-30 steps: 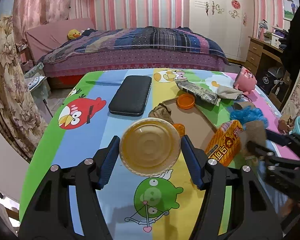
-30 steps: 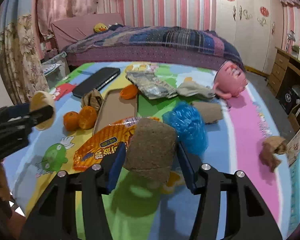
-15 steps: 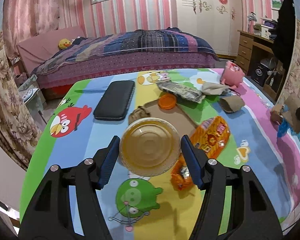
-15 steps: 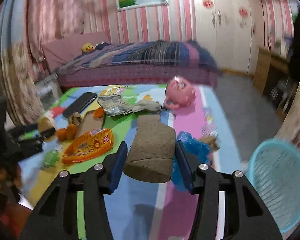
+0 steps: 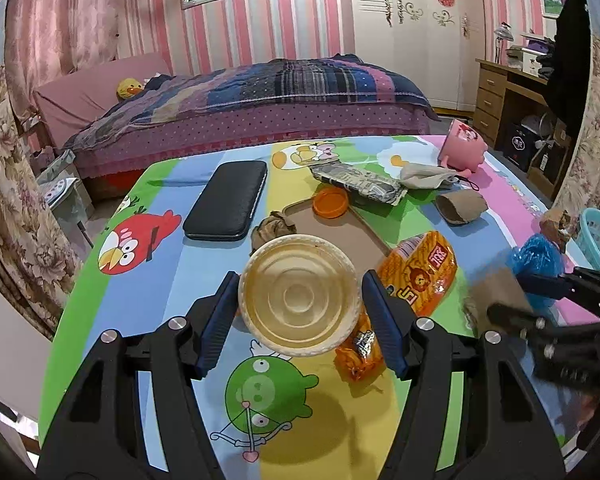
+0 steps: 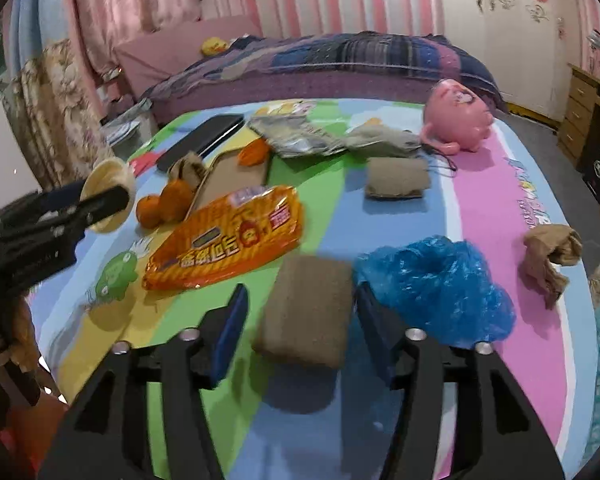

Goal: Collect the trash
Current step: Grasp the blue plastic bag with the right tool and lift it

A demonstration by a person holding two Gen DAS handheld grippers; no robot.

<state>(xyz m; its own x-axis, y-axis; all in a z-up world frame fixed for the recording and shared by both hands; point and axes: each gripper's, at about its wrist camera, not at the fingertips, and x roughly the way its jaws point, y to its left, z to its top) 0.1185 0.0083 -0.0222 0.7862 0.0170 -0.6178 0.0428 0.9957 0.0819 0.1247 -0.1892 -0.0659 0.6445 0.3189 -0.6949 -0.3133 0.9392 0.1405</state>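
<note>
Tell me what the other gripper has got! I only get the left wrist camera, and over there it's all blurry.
Observer: The right wrist view shows a flattened brown cardboard piece between the right gripper's fingers. The jaws are open, with a clear gap beside the left pad.
Operator: Is anything hiding behind my bowl?
Observer: Yes, two tangerines lie side by side on the tablecloth, beside the brown tray.
</note>
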